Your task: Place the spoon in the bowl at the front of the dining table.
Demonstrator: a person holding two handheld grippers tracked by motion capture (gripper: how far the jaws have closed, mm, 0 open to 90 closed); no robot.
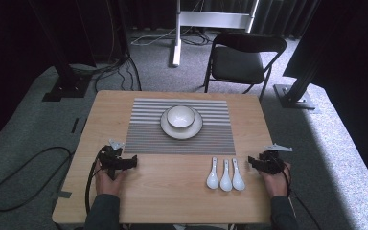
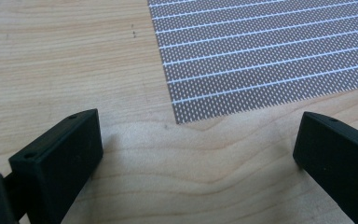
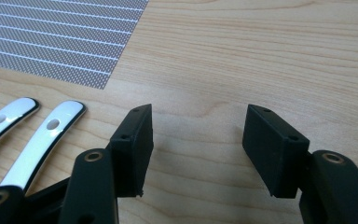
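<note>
I judge nothing is started: my left gripper and right gripper both rest spread and empty on the wooden table, the 3 white ceramic spoons untouched just beside the right one, near the striped placemat.

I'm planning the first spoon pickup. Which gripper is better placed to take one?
Probably the right gripper: open, empty, just right of the three white spoons, whose handles show beside its jaws in its own view. The left gripper, also open, sits across the table.
</note>
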